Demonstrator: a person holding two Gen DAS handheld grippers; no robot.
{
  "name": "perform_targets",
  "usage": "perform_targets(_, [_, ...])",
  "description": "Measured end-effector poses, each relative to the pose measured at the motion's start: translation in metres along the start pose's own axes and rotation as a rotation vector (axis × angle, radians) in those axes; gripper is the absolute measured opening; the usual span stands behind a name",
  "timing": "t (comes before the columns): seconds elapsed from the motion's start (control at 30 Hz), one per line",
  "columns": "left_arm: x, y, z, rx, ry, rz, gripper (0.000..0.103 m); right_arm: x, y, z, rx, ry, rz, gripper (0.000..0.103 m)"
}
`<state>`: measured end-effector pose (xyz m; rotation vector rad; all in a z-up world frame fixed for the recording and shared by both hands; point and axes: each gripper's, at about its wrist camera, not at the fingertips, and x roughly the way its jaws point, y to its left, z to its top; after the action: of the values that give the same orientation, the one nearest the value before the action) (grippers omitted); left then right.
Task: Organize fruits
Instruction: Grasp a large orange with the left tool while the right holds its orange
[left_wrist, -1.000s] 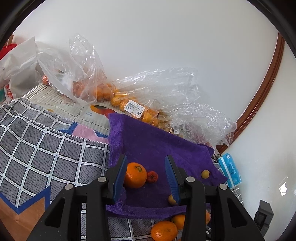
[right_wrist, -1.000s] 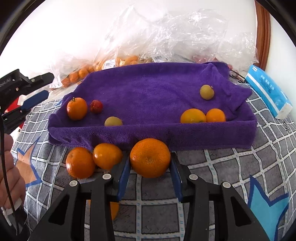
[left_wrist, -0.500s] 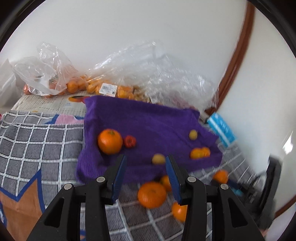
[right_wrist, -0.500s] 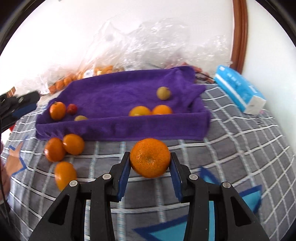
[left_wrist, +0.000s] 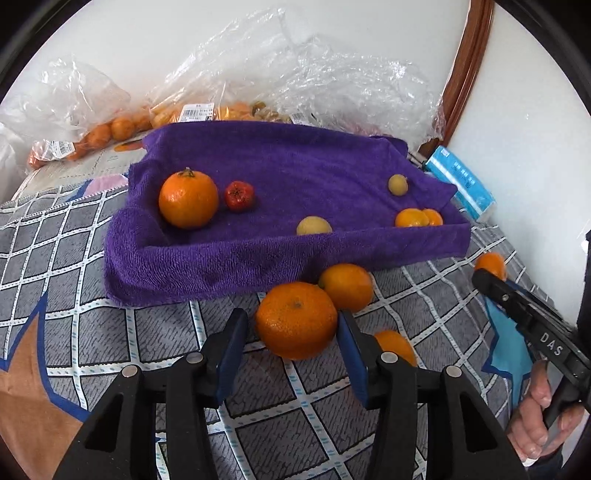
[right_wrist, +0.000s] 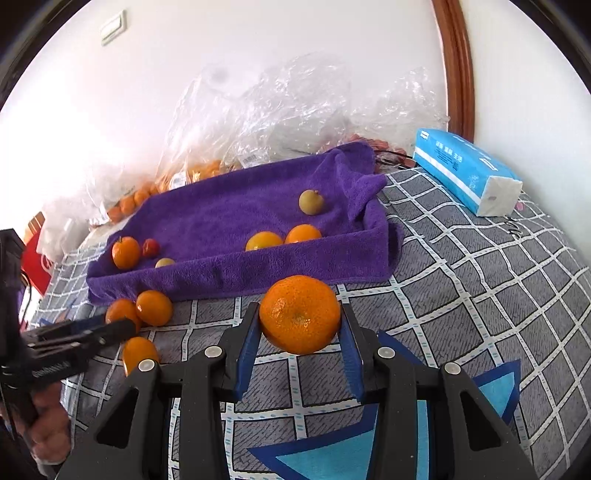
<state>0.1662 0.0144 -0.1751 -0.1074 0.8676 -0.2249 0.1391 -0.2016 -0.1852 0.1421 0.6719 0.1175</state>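
My left gripper (left_wrist: 291, 332) hovers low over the checked bedspread, jaws opening around a loose orange (left_wrist: 295, 319). The right pad is at the orange's skin and a gap shows at the left pad. Two more loose oranges (left_wrist: 347, 286) (left_wrist: 395, 343) lie beside it. My right gripper (right_wrist: 299, 345) is shut on another orange (right_wrist: 299, 314), held above the bedspread before the purple towel tray (right_wrist: 258, 269). In the tray lie an orange (left_wrist: 188, 199), a red fruit (left_wrist: 239, 195), two yellow fruits (left_wrist: 314, 226) and two small oranges (left_wrist: 417, 218).
Clear plastic bags (left_wrist: 295, 74) with more oranges are piled against the white wall behind the tray. A blue tissue pack (right_wrist: 465, 170) lies at the right by the wooden frame (right_wrist: 454, 66). A hand (left_wrist: 539, 417) holds the right gripper's handle.
My left gripper swung from over the towel tray down to the loose oranges in front of it and its jaws widened. My right gripper carried its orange away from the tray's front wall.
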Motion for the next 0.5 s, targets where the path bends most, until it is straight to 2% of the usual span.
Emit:
perform_targets(0.1, [-0.002,0.003,-0.001,-0.010,-0.008,-0.029,0.041,-0.001,-0.001,0.000,0.007,-0.007,-0.009,0.041])
perform_targets(0.27, [-0.011,0.014,-0.003,-0.069,-0.062,-0.064,0.041,-0.003,-0.002,0.000,0.012,-0.017,-0.014,0.041])
perform_targets(0.5, [-0.016,0.011,-0.002,-0.059,-0.097,-0.065,0.041,-0.004,-0.002,0.000,0.008,-0.021,-0.010,0.041])
